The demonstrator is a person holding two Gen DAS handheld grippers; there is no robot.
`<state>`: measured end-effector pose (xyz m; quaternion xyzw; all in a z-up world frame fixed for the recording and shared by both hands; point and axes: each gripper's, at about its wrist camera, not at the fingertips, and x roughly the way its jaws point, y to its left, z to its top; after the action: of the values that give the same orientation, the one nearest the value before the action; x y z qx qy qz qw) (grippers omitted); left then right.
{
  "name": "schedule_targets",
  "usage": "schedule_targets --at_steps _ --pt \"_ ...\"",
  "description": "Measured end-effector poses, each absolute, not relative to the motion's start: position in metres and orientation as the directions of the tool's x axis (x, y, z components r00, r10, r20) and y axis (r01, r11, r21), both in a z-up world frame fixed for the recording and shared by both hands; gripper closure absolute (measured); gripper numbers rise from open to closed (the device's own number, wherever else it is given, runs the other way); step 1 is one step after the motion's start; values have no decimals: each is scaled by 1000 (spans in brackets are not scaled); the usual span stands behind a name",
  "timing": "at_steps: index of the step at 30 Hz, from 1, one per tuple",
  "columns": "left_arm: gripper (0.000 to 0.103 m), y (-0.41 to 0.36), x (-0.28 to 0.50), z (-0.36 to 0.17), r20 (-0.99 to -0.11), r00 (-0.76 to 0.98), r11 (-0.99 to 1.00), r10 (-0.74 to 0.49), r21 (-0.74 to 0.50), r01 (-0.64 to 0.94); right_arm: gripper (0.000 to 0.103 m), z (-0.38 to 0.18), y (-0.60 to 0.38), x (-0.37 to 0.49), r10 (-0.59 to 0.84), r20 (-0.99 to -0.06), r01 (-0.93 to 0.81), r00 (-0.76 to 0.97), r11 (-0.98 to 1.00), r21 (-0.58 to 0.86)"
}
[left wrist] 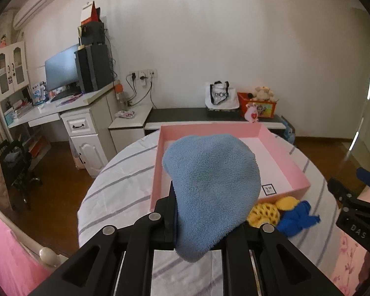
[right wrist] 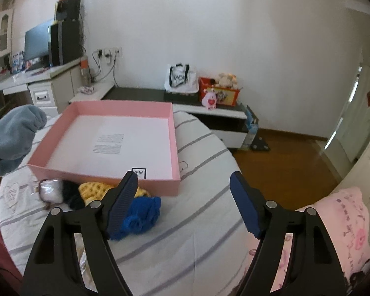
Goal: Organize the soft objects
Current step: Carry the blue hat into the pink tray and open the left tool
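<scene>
Soft things are what I am sorting, and judging by the pink box (right wrist: 106,135), the job has barely begun: its white floor shows only a printed sheet and a small label, with nothing soft inside yet.

My left hand-held gripper (left wrist: 204,224) is clenched on a light blue fleece cloth (left wrist: 209,185), which hangs bunched above the bed (right wrist: 197,222), just in front of the near wall of the box. From the right-hand view the cloth sits off the box's left corner, not over its floor, so I judge this piece is on its way in but not placed.

My right hand-held gripper (right wrist: 182,204) is released, its blue pads spread wide with nothing between them, hovering over the striped sheet.

Left to do, as far as I can see: a yellow knitted toy (right wrist: 96,190), a dark blue knitted piece (right wrist: 143,212), a black fuzzy thing (right wrist: 71,194) and a small pale bundle (right wrist: 50,190) all lie on the bed, bunched against the outside of the box's front wall.
</scene>
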<state>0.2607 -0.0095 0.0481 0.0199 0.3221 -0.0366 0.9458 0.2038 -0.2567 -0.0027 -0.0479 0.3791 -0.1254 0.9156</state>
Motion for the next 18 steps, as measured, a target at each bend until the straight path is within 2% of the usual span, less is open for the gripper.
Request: schedule_targets --at_steps 12,14,16,18 --pt "94 -29 394 37 -688 723 995 -59 16 97 40 -60 -277 274 -259 -785 182 563 965 -188" --pt "94 -32 417 33 -703 709 995 -58 15 96 49 -70 -282 284 -255 -803 181 538 966 -185" --pt "94 -35 436 29 -716 696 995 -61 12 100 67 -78 -287 292 -225 -824 176 520 972 -154" --pt "94 -38 453 24 -728 682 995 -63 10 103 78 -81 -292 297 -182 -837 167 516 980 -110"
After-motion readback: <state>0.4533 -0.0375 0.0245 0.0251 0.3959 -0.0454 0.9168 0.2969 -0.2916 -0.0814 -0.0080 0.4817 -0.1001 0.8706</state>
